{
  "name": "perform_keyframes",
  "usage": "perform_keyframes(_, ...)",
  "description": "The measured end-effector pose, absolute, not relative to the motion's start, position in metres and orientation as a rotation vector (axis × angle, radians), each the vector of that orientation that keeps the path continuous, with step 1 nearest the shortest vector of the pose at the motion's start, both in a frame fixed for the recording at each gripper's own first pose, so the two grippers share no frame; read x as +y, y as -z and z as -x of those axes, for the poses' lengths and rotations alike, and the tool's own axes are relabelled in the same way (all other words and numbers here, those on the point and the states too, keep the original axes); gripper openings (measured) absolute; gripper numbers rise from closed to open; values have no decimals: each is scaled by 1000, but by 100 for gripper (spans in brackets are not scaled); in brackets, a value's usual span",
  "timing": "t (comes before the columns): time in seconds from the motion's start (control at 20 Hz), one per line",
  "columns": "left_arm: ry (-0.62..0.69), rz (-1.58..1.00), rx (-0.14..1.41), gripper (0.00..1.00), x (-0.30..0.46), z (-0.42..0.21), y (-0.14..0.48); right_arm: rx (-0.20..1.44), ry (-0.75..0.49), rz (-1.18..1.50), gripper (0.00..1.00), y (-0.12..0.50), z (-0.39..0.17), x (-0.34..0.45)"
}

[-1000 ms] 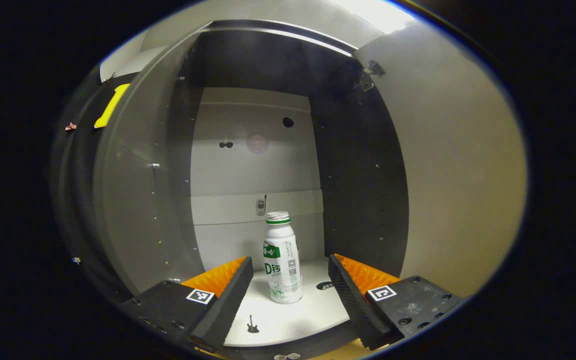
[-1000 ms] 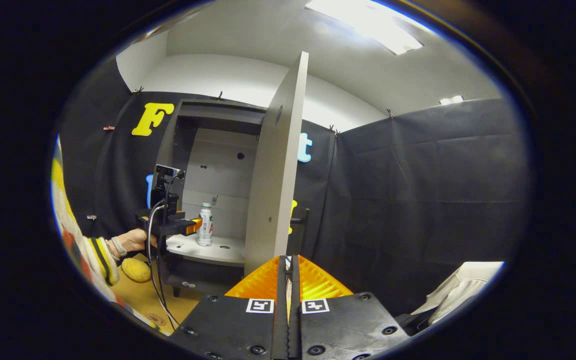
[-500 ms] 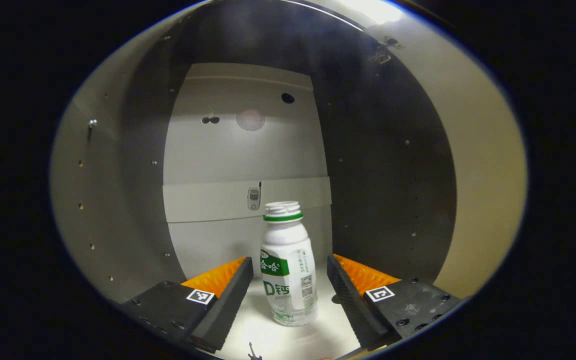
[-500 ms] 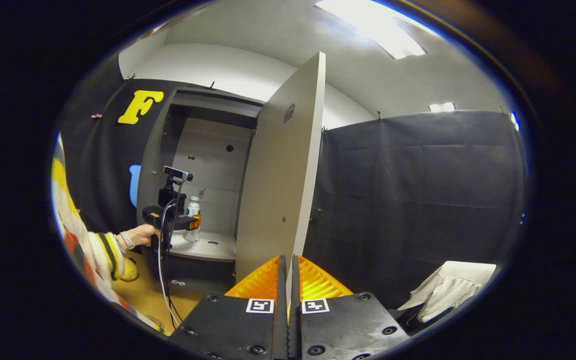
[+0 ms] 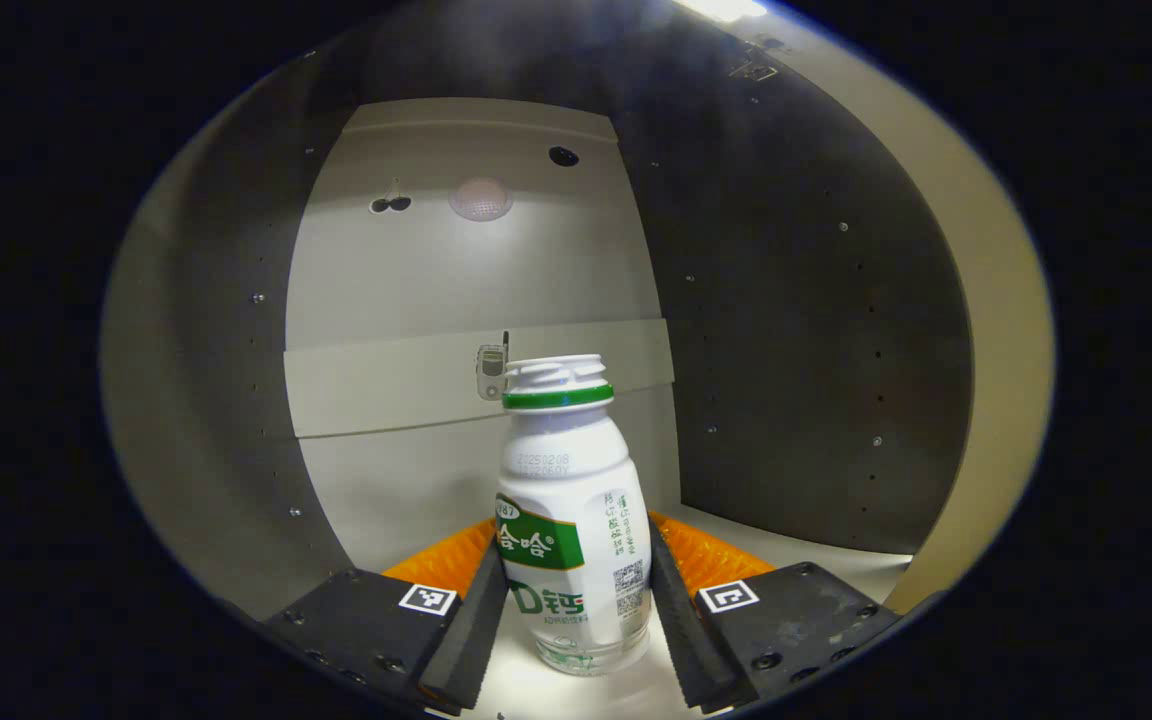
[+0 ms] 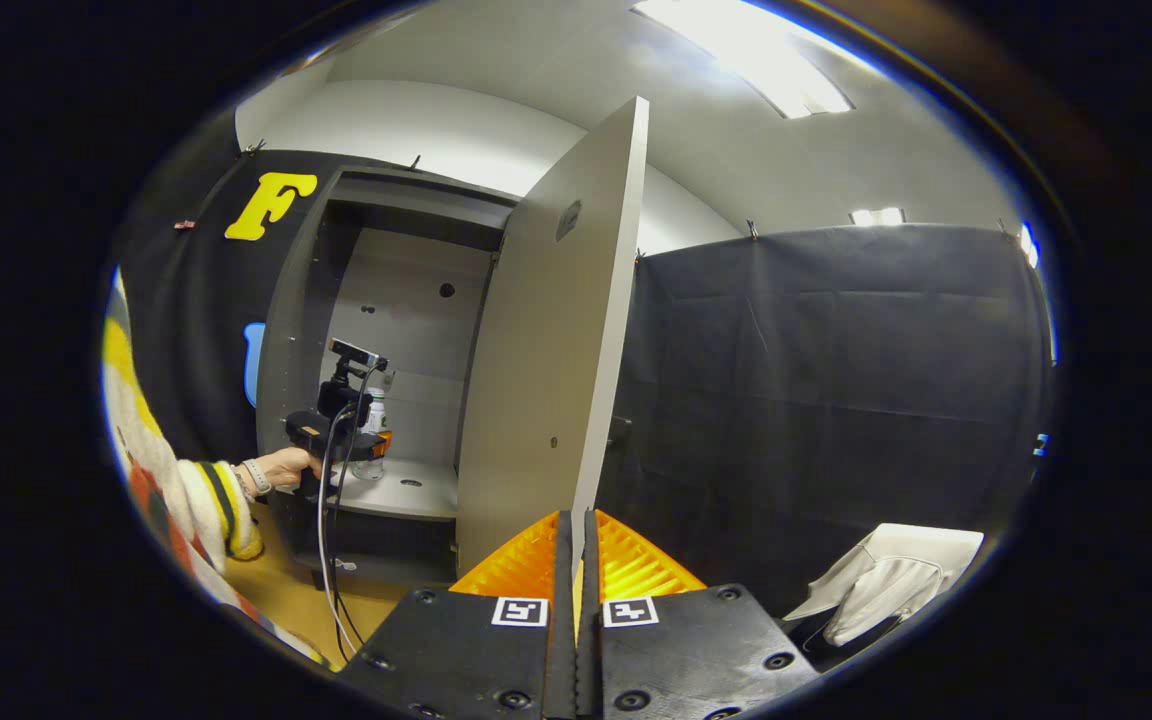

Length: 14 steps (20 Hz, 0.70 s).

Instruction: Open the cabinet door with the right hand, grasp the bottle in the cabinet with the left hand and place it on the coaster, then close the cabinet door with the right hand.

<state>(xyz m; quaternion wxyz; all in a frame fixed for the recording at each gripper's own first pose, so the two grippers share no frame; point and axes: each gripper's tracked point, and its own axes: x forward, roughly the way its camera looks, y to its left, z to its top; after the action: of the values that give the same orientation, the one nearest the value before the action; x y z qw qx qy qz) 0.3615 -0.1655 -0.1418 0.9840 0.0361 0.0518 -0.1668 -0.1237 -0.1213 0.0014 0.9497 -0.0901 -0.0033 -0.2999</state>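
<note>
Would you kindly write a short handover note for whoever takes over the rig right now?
Left gripper: fingers either side of the bottle, close against it; a firm grip can't be confirmed.
Right gripper: shut, at the edge of the open door.
Bottle: upright on the cabinet shelf.
Done: door opened.
Left: grip and lift the bottle, set it on the coaster, close the door.

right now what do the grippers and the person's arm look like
Both grippers are black blocks, each finger base carrying a square black-and-white tag. The left gripper has a small camera on top and cables hanging below. The sleeve is knit, striped yellow, white, red and dark.
</note>
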Motion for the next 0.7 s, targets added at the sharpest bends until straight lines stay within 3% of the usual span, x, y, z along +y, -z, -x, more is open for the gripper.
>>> perform_keyframes(0.3,384,-27,128,73,-159,-324,130,0,569,207,5,1,110,-111)
perform_keyframes(0.7,411,-42,127,72,-145,-238,103,9,411,161,5,9,88,-60)
